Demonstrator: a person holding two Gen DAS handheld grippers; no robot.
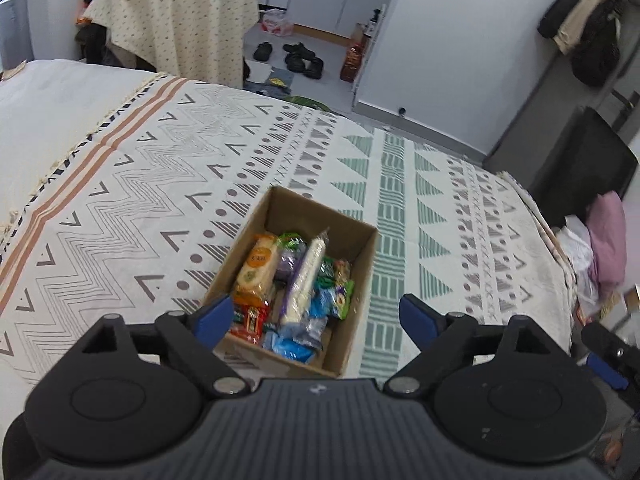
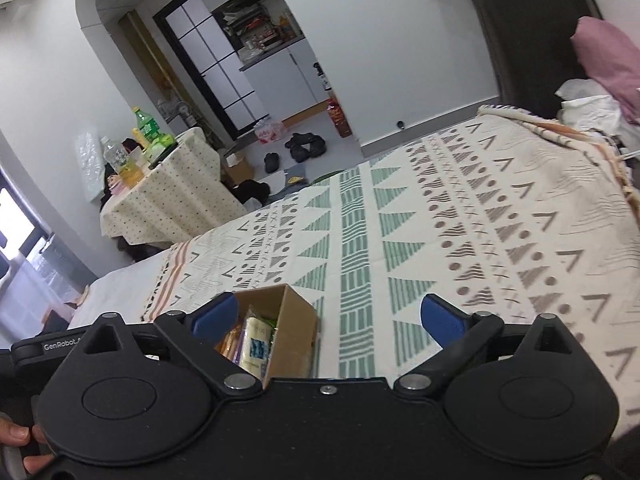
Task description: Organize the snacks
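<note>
An open cardboard box (image 1: pixel 360 256) stands on the patterned bedspread (image 1: pixel 160 184), packed with several snacks: an orange biscuit pack (image 1: pixel 256 268), a long white cracker sleeve (image 1: pixel 304 276), a red packet (image 1: pixel 250 320) and blue packets (image 1: pixel 292 340). My left gripper (image 1: pixel 316 318) is open and empty, hovering above the box's near end. My right gripper (image 2: pixel 326 320) is open and empty over the bedspread (image 2: pixel 440 216), to the right of the same box (image 2: pixel 296 320), which sits at its left finger.
A round table (image 1: pixel 176 20) with a dotted cloth holds bottles and packets beyond the bed; it shows in the right wrist view (image 2: pixel 176 196) too. Shoes (image 1: pixel 298 58) lie on the floor. A pink pillow (image 1: pixel 608 236) and a black chair (image 1: pixel 580 160) stand at the bed's right.
</note>
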